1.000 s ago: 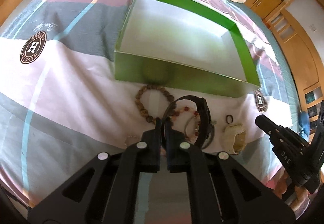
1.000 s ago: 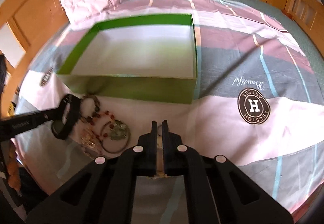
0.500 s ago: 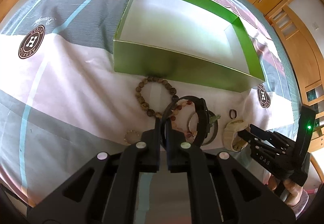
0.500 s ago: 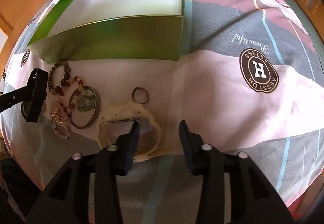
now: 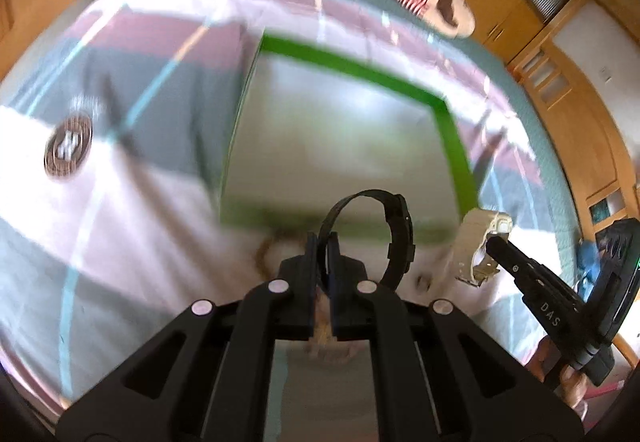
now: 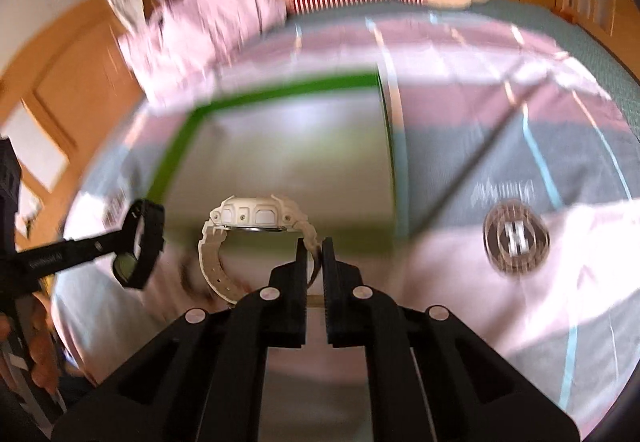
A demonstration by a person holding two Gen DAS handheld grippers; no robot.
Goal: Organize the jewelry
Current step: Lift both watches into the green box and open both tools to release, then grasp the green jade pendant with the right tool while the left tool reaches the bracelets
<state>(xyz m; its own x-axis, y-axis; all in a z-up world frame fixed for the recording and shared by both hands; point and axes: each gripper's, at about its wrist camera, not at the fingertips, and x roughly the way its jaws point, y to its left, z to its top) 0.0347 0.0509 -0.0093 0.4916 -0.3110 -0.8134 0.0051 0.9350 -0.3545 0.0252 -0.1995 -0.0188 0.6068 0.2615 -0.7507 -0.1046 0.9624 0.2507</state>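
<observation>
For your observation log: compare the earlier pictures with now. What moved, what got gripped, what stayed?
The right gripper, whose jaws have just been closing, took the cream watch by its strap and lifted it. The left gripper raised the black watch. The green box stayed put, empty.

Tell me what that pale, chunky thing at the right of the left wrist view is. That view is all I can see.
Observer: It is a cream plastic wristwatch. The right wrist view shows the right gripper with its jaws shut on the strap just beside the case. They have just been closing on it.
Operator: And the black loop right in front of me?
Observer: That is a black wristwatch, pinched by its strap in the left gripper. You see its case edge-on, but the right wrist view shows its greenish glass face.
</observation>
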